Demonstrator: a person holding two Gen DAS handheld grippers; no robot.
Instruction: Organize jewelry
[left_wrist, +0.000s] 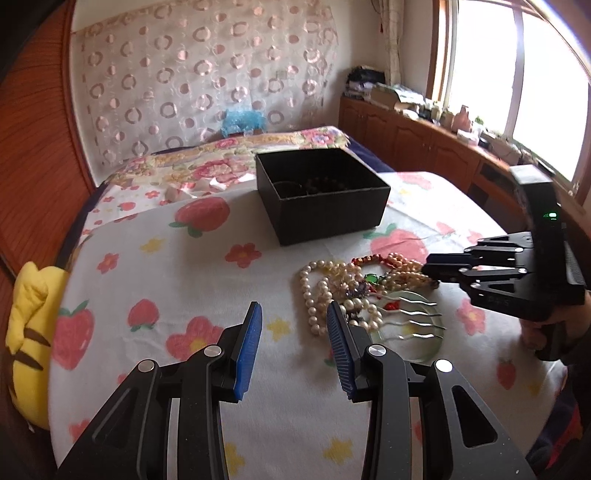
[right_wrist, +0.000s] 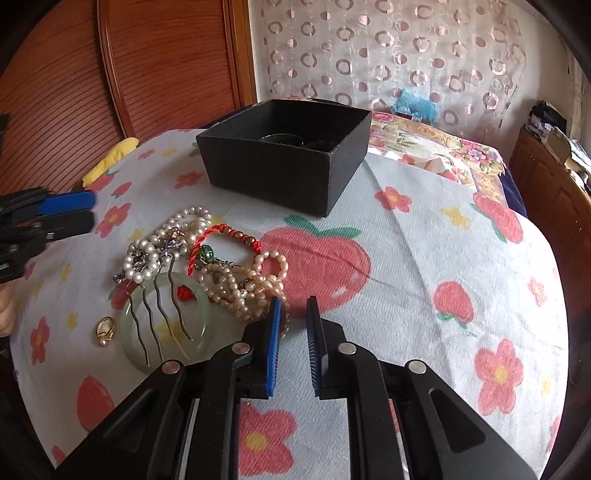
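Blue pads: left hand-held gripper (left_wrist: 294, 325) spread, nothing between, just left of the jewelry pile (left_wrist: 364, 291).
Right hand-held gripper (right_wrist: 293, 317): narrow gap, gripping nothing, tips at the pile's pinkish pearl strand (right_wrist: 255, 291).
Pile: pearls, red cord bracelet (right_wrist: 218, 238), hair comb (right_wrist: 166, 310) over jade bangle (right_wrist: 201, 339), gold ring (right_wrist: 105, 328) beside it.
Cloth (right_wrist: 406, 258): strawberry print, under the pile.
Black box (right_wrist: 284, 155): open, beyond the pile.

Black box (right_wrist: 284, 162), white and cream pearls (right_wrist: 236, 284), red cord bracelet (right_wrist: 207, 240), pale green bangle (right_wrist: 166, 332), strawberry-print cloth (right_wrist: 406, 295) showing.
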